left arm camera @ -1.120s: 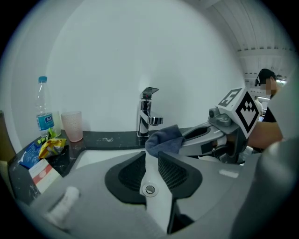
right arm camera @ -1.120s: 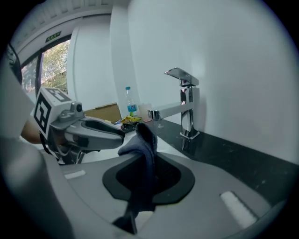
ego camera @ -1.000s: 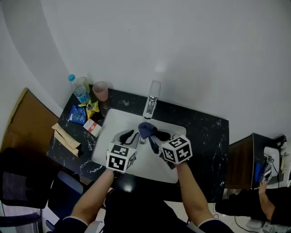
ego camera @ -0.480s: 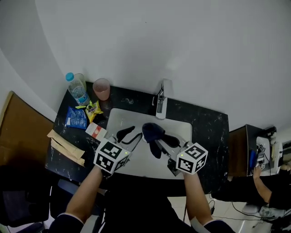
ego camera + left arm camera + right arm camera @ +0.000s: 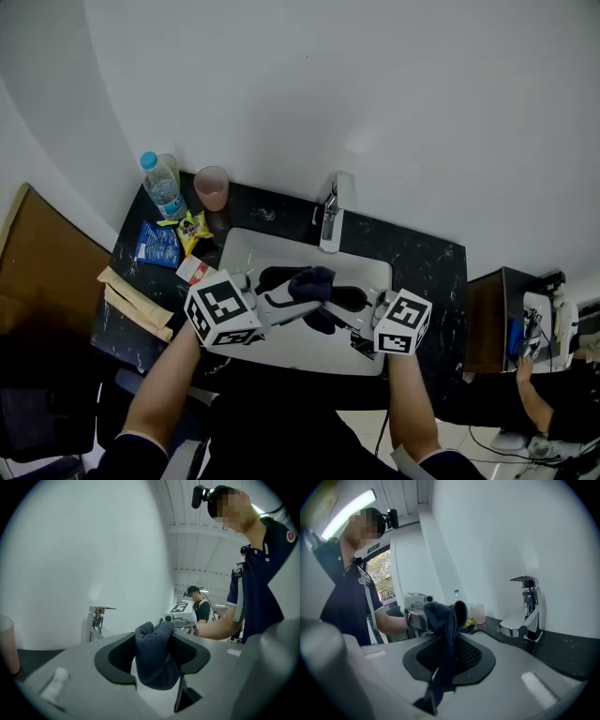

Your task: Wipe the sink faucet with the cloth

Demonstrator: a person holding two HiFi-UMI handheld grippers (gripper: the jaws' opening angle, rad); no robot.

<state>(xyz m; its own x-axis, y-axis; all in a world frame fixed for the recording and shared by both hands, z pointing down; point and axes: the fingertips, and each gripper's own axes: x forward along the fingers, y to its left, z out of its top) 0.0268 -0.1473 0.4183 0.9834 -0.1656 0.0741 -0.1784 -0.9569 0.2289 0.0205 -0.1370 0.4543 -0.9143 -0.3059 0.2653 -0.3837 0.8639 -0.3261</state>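
Left claw (image 5: 154,654) opening round cloth (image 5: 314,280); right (image 5: 450,660) clamped

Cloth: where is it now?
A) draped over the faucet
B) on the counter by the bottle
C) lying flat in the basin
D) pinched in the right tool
D: the right tool is shut on the dark cloth, which hangs from it clear of the faucet.

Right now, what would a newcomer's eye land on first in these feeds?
The dark blue cloth, bunched between the two grippers above the white sink: the right gripper is clamped on it, while the left gripper is opening its jaws with the cloth between them. Behind them the chrome faucet stands at the sink's back edge, with a water bottle and a pink cup at the black counter's back left corner.
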